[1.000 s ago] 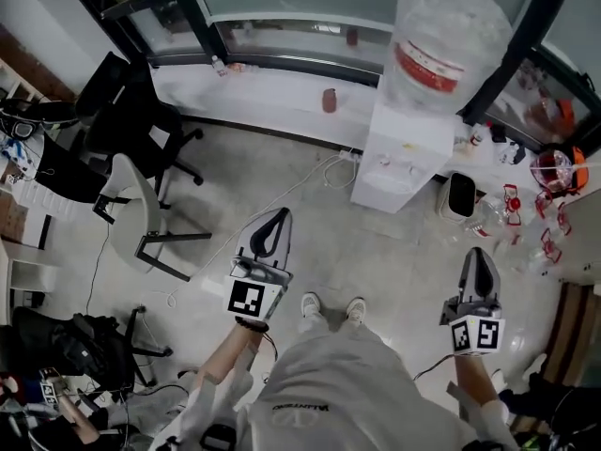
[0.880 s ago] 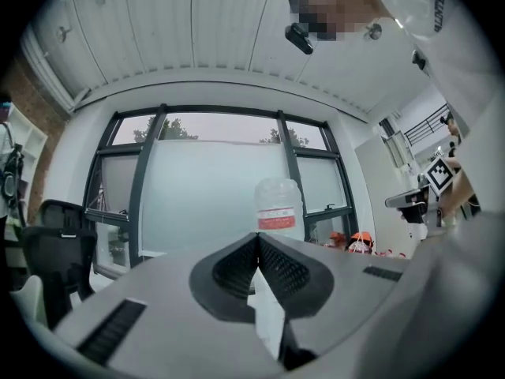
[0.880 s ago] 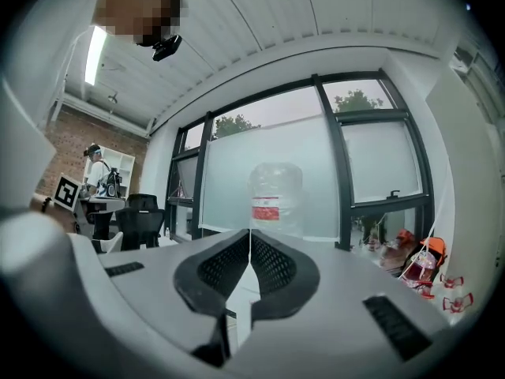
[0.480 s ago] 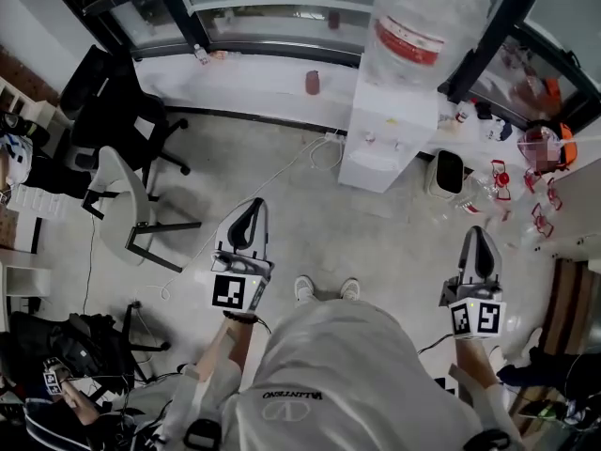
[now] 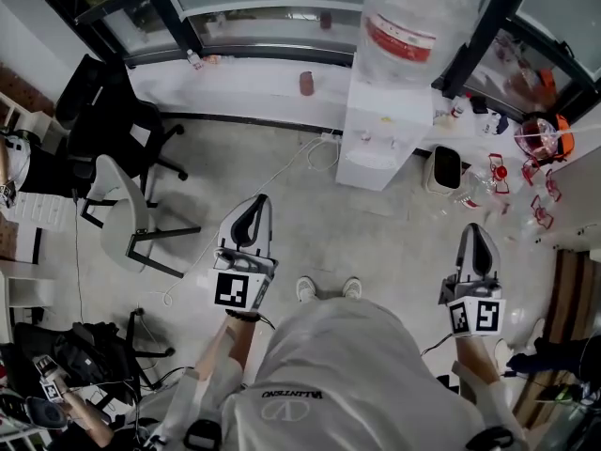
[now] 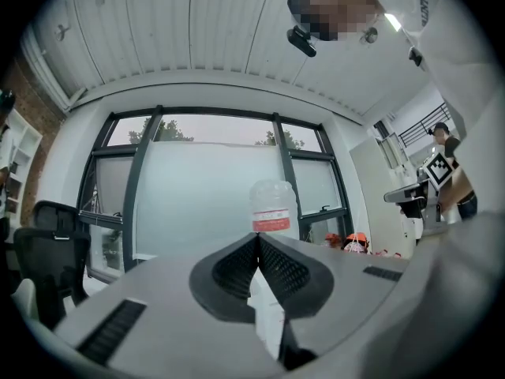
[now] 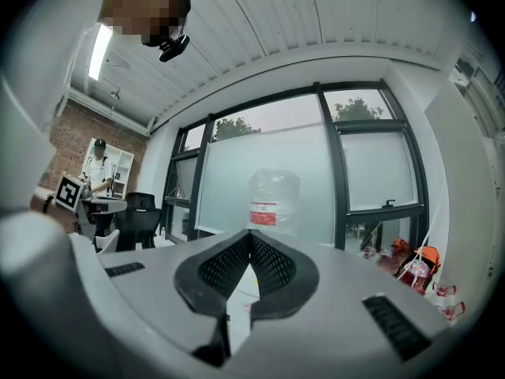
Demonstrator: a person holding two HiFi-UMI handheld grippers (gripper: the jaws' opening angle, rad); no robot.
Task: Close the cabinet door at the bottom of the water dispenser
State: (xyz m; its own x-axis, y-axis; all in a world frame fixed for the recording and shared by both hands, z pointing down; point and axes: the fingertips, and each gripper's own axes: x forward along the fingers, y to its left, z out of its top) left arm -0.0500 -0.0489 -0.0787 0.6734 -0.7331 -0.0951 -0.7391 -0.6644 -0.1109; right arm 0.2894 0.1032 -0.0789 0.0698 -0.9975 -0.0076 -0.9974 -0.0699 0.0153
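Observation:
The white water dispenser [image 5: 383, 139] stands against the window ledge and carries a large clear bottle with a red label [image 5: 408, 19]. I see it from above, so its bottom cabinet door is hidden. My left gripper [image 5: 249, 212] is shut and empty, held level over the floor well short of the dispenser and to its left. My right gripper [image 5: 477, 238] is also shut and empty, to the dispenser's right and nearer me. In the left gripper view the bottle [image 6: 271, 207] rises just above the shut left gripper [image 6: 258, 238]. The bottle [image 7: 274, 199] shows likewise above the right gripper [image 7: 250, 233].
A grey chair [image 5: 120, 207] and a black office chair [image 5: 111, 111] stand at the left. A white cable [image 5: 282, 172] runs across the floor to the dispenser. A small white bin [image 5: 443, 169] and red clutter [image 5: 537, 148] lie to its right. A red cup [image 5: 306, 83] sits on the ledge [image 5: 235, 78].
The head view has shifted, so the dispenser now sits higher and further left in the picture. Both grippers stay shut and hold about the same place before the person.

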